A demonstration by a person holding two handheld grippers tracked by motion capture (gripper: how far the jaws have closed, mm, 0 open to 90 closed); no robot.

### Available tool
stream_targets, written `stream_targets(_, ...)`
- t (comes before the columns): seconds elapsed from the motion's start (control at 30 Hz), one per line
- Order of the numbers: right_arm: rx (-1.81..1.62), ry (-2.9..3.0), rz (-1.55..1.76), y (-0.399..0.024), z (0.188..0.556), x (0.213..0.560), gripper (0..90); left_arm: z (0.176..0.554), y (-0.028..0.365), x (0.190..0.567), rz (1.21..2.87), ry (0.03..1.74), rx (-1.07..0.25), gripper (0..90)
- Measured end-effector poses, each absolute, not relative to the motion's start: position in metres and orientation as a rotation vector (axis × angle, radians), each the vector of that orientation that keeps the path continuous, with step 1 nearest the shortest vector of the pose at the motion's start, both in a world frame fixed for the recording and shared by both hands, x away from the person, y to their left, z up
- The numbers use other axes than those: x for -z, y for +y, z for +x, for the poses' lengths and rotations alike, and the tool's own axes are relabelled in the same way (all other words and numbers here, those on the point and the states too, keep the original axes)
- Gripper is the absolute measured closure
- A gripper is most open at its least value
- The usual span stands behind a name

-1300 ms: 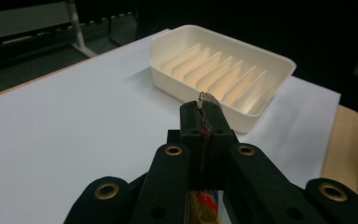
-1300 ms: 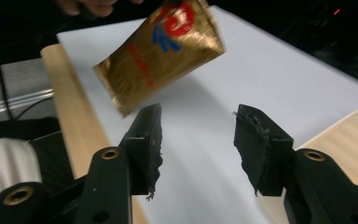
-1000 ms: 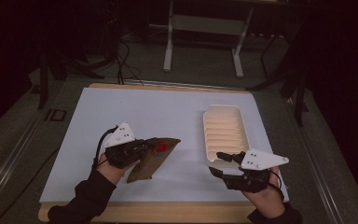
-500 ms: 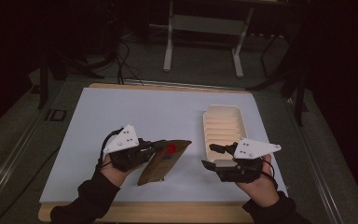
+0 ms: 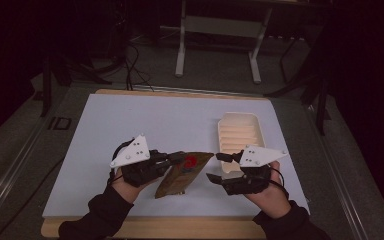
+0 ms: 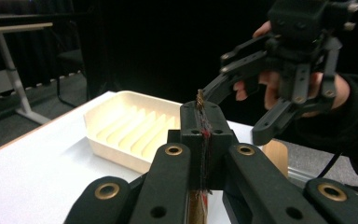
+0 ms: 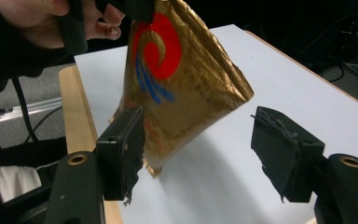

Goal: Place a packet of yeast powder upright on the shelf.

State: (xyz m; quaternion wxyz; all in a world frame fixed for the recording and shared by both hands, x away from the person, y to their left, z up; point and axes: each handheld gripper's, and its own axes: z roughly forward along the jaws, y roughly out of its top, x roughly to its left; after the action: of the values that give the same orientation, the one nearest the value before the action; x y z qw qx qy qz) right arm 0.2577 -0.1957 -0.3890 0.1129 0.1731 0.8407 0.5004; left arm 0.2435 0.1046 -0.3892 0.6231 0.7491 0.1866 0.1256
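Observation:
A gold pouch (image 5: 181,173) with a red and blue swirl hangs tilted above the white table top (image 5: 130,125). My left gripper (image 5: 179,159) is shut on its upper edge, and in the left gripper view the jaws (image 6: 200,116) pinch the thin edge of the pouch (image 6: 199,97). My right gripper (image 5: 216,166) is just right of the pouch, open, and its jaws have just been opening. In the right gripper view the pouch (image 7: 177,79) hangs ahead of the open right gripper (image 7: 204,149), its lower corner near the left pad (image 7: 123,144), not pressed.
A cream ridged tray (image 5: 240,117) lies on the table behind my right gripper, also in the left gripper view (image 6: 121,126). The table's wooden front edge (image 5: 155,227) runs below both hands. Table legs and cables stand on the dark floor beyond.
My right gripper has moved left toward the pouch and its jaws have spread wider. My left gripper has carried the pouch slightly to the right.

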Motion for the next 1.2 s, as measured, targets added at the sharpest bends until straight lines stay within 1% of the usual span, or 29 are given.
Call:
stream_targets(0.2, -1.471, 2.506, 0.534, -0.189, 0.266, 0.394, 32.6, 0.240, 0.102, 0.385, 1.685, 0.407, -0.278, 90.0)
stream_targets(0.37, -1.476, 2.562, 0.503, -0.181, 0.268, 0.397, 34.2, 0.237, 0.098, 0.382, 1.664, 0.386, -0.267, 90.0)
stream_targets(0.43, -1.470, 2.583, 0.490, -0.178, 0.267, 0.398, 38.1, 0.236, 0.097, 0.381, 1.657, 0.385, -0.256, 90.0)
stream_targets(0.5, -1.466, 2.603, 0.452, -0.175, 0.266, 0.398, 45.8, 0.235, 0.095, 0.381, 1.658, 0.383, -0.256, 90.0)
stream_targets(0.53, -1.466, 2.603, 0.452, -0.175, 0.266, 0.398, 45.8, 0.235, 0.095, 0.381, 1.661, 0.379, -0.247, 90.0)
stream_targets(0.57, -1.475, 2.618, 0.440, -0.174, 0.266, 0.398, 48.8, 0.234, 0.094, 0.381, 1.666, 0.380, -0.253, 90.0)
stream_targets(0.6, -1.476, 2.618, 0.428, -0.174, 0.265, 0.398, 53.5, 0.234, 0.094, 0.381, 1.665, 0.384, -0.249, 90.0)
stream_targets(0.63, -1.458, 2.649, 0.394, -0.174, 0.265, 0.397, 66.3, 0.234, 0.094, 0.382, 1.665, 0.382, -0.245, 89.9)
stream_targets(0.67, -1.457, 2.658, 0.382, -0.175, 0.266, 0.397, 69.2, 0.234, 0.094, 0.382, 1.667, 0.385, -0.251, 89.9)
stream_targets(0.83, -1.479, 2.709, 0.344, -0.176, 0.267, 0.397, 73.5, 0.236, 0.096, 0.382, 1.673, 0.388, -0.228, 89.6)
stream_targets(1.0, -1.462, 2.726, 0.340, -0.175, 0.266, 0.396, 74.4, 0.237, 0.098, 0.382, 1.677, 0.383, -0.227, 87.7)
stream_targets(1.03, -1.468, 2.725, 0.343, -0.176, 0.266, 0.396, 74.5, 0.237, 0.098, 0.383, 1.675, 0.384, -0.213, 86.3)
stream_targets(1.07, -1.467, 2.728, 0.345, -0.176, 0.266, 0.396, 74.6, 0.238, 0.099, 0.382, 1.672, 0.388, -0.208, 81.6)
stream_targets(1.1, -1.463, 2.730, 0.347, -0.176, 0.267, 0.397, 74.7, 0.239, 0.099, 0.382, 1.671, 0.389, -0.204, 79.5)
stream_targets(1.13, -1.462, 2.730, 0.350, -0.176, 0.267, 0.397, 74.9, 0.239, 0.099, 0.382, 1.676, 0.390, -0.194, 79.5)
stream_targets(1.17, -1.459, 2.731, 0.354, -0.177, 0.268, 0.397, 74.9, 0.240, 0.100, 0.382, 1.671, 0.392, -0.177, 75.2)
stream_targets(1.2, -1.453, 2.727, 0.358, -0.177, 0.268, 0.397, 75.0, 0.239, 0.100, 0.382, 1.659, 0.389, -0.180, 66.8)
